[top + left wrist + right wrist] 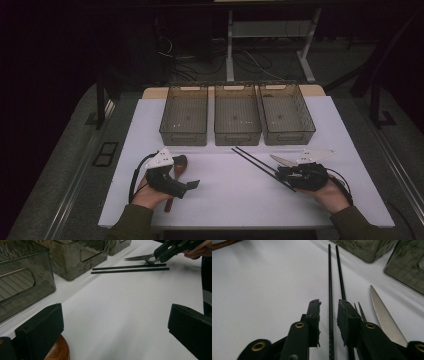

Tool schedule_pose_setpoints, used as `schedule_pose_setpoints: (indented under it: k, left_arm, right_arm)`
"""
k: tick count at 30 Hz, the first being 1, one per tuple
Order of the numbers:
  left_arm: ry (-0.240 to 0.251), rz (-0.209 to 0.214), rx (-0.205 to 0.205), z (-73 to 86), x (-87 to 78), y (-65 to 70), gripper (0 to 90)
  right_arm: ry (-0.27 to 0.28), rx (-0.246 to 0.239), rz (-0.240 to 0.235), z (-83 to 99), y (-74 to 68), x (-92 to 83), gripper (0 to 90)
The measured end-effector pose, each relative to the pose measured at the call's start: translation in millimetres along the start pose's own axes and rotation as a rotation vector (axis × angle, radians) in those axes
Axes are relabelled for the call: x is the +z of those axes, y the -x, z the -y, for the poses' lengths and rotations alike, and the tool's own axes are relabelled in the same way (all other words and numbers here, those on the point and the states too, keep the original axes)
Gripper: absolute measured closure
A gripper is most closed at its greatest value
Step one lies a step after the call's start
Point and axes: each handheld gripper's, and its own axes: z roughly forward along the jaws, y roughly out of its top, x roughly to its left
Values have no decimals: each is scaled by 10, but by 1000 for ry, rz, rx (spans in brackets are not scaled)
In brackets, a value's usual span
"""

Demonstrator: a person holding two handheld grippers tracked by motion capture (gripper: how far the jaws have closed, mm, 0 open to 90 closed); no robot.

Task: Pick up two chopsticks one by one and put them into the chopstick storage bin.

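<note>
Two black chopsticks (255, 162) lie side by side on the white table (225, 200). My right gripper (329, 305) straddles one chopstick (329, 272), with a small gap left on each side of it. The other chopstick (340, 272) runs under its right jaw. A serrated knife (382, 312) and a fork (359, 308) lie just beside that jaw. My left gripper (115, 320) stands wide open and low over the table, with bare table between its jaws. A wooden spoon (179, 165) lies under it, its bowl (58, 351) by the left jaw.
Three smoky plastic bins (184, 115) (237, 114) (286, 114) stand in a row at the back of the table. Bare white tabletop lies between my two hands. Dark floor, cables and table legs lie beyond the far edge.
</note>
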Motion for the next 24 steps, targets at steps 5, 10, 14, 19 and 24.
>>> schedule_pose_setpoints:
  k: [5, 10, 14, 19, 24]
  left_arm:
    - [-2, 1, -1, 0, 5, 4, 0]
    - [-1, 2, -4, 2, 6, 3, 0]
    - [-4, 2, -2, 3, 10, 5, 0]
    - [-4, 4, -2, 3, 10, 3, 0]
    - [-5, 5, 0, 2, 12, 5, 0]
  right_arm:
    - [-23, -2, 7, 28, 10, 35, 747]
    - [-59, -13, 13, 50, 3, 91, 767]
    - [-60, -13, 23, 61, 15, 114, 775]
    - [-74, -19, 32, 73, 24, 143, 782]
    - [-85, -26, 35, 75, 24, 163, 782]
